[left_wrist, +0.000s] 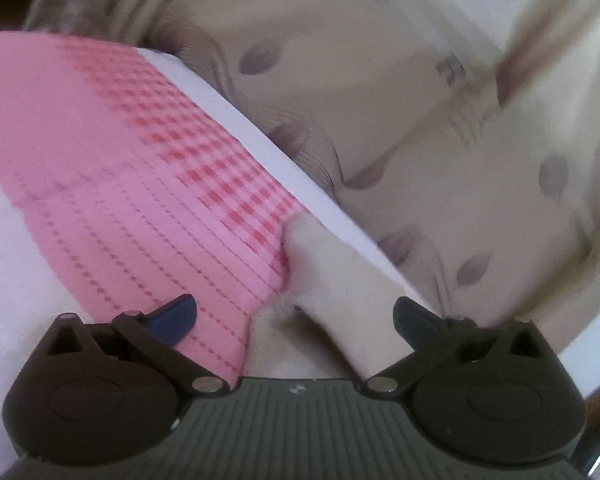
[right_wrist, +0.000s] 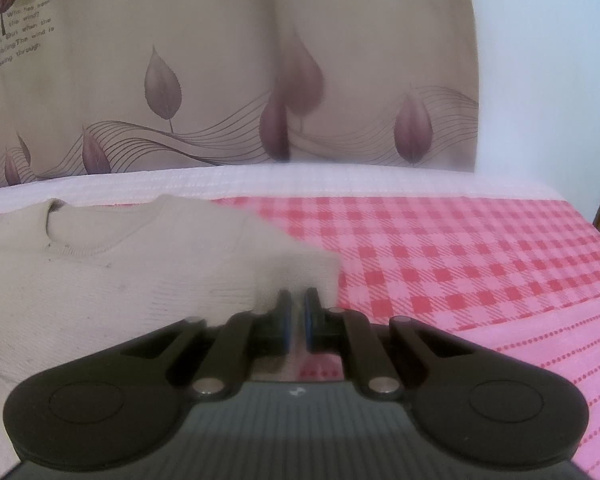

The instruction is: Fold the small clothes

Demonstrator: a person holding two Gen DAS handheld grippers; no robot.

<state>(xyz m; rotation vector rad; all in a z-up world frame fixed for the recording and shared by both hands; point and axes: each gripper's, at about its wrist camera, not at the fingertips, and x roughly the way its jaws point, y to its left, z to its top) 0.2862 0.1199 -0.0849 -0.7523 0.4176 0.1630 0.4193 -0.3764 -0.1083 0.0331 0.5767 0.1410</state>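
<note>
Around us we see a curtain (right_wrist: 220, 80), beige and printed with mauve leaves, thin wavy lines and a few lines of text at 10 o'clock in the right wrist view; it hangs behind the bed, and a plain white wall (right_wrist: 540, 60) shows at 2 o'clock. The bedspread (right_wrist: 460, 260) is a pink woven cloth, red-and-pink checked in the middle, with rows of dashed red stitching toward its near edge and a pale ribbed band along the far edge. Nothing lies between our tools and the garment.

The cream sweater (right_wrist: 120, 264) is a fine rib knit with a round ribbed neckline. It lies on the bedspread at 9 o'clock in the right view, neckline toward the curtain, its long axis running from the curtain toward us. One sleeve or corner reaches toward 3 o'clock.

Our right gripper (right_wrist: 296, 312) has its blue-padded jaws drawn nearly together on that blurred corner of the sweater, pinching the knit. Our left gripper (left_wrist: 296, 314) has its jaws spread wide; between them a rolled, tube-like part of the sweater (left_wrist: 328, 280) runs from 6 o'clock up toward the centre, lying on the bedspread (left_wrist: 120, 160), and neither pad touches it
</note>
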